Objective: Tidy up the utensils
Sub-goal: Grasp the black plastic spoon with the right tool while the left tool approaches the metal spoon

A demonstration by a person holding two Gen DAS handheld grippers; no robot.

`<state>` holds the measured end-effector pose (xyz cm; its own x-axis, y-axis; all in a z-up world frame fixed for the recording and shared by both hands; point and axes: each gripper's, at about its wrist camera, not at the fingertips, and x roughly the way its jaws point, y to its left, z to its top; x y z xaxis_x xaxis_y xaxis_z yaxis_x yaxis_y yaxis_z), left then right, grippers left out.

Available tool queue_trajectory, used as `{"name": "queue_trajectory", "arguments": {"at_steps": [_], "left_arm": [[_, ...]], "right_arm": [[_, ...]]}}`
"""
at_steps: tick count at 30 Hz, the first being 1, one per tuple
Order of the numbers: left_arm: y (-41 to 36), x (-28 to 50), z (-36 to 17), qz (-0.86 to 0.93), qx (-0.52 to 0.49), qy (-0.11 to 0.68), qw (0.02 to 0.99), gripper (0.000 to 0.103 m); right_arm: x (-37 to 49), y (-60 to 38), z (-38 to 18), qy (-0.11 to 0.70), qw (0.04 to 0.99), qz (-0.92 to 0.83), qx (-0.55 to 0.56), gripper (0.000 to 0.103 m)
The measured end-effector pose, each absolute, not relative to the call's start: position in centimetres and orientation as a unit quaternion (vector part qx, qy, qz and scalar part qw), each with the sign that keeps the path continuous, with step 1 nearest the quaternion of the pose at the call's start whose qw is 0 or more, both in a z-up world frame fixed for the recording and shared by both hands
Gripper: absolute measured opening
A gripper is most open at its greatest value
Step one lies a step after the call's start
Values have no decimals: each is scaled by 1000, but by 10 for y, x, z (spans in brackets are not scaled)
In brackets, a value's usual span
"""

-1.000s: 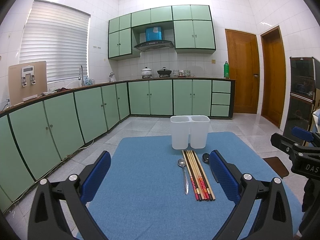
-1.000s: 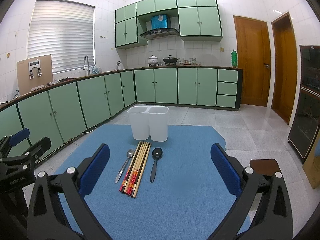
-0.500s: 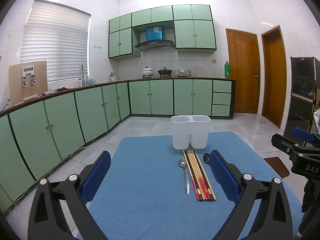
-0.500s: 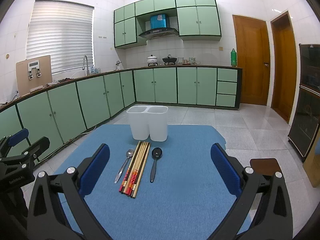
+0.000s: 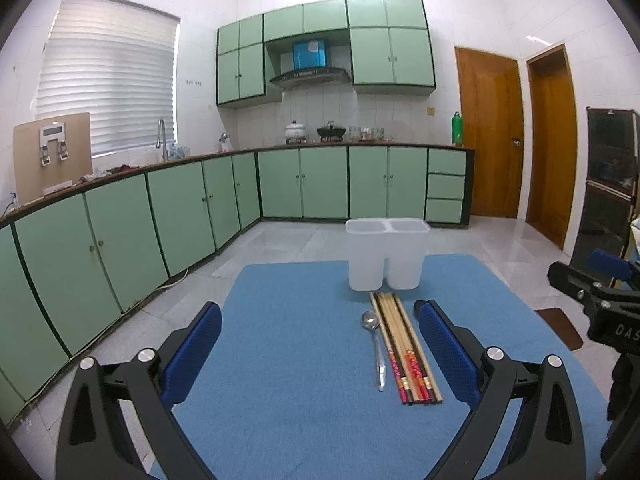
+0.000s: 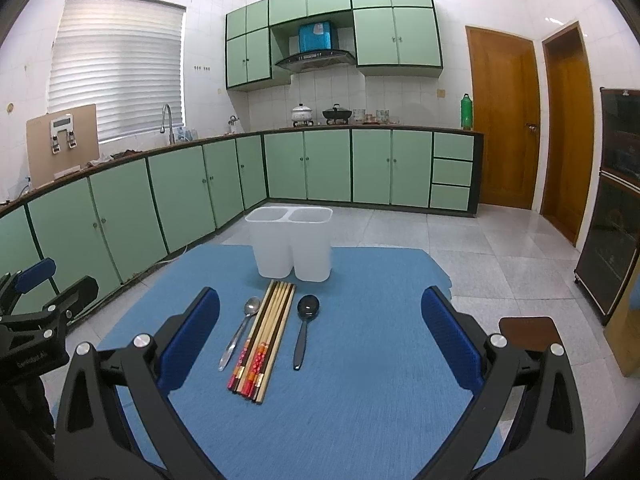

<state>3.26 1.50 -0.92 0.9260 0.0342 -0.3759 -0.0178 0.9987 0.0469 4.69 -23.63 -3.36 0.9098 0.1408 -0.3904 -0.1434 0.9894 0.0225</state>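
- left gripper (image 5: 318, 344) and right gripper (image 6: 320, 330): both wide open, holding nothing
- chopsticks (image 6: 262, 344), metal spoon (image 6: 240, 332), black spoon (image 6: 304, 330): frame centre, below white holder (image 6: 290, 244)

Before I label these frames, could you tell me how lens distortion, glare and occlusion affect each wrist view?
Left wrist view: strong fisheye bends the counter line, the window is blown out, and the left gripper hides most of the black spoon. Right wrist view: same barrel distortion with dark corners, yet the chopsticks, metal spoon and black spoon look sharp.
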Motion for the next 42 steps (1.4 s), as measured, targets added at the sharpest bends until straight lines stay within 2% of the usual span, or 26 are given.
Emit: {"name": "queue_trajectory", "arguments": {"at_steps": [12,18,20,24,30,36,38,40,42], "left_arm": [[41,133,-62,41,20,294,955,97],[43,168,-89,39,23,329,943,97],[41,177,-98,40,25,339,940,97],[42,194,-111,40,26,356,933,97],[49,207,-120,42,25,369,928,97],[44,216,-122,34,29,375,926,96],[39,220,-124,27,29,379,924,96],[36,224,-123,18,27,383,923,96],[28,224,-123,4,26,384,923,96]], "right_arm": [[161,-223,-88,311,948,69,0,98],[214,-205,-123,357,932,59,-9,92],[228,-201,-134,370,927,55,-10,84],[254,-198,-152,397,917,49,-1,80],[266,-192,-166,423,905,53,6,69],[269,-188,-168,437,897,64,11,49],[269,-188,-167,437,897,66,7,36],[272,-190,-167,438,897,67,4,28],[272,-192,-166,440,895,75,3,27]]}}
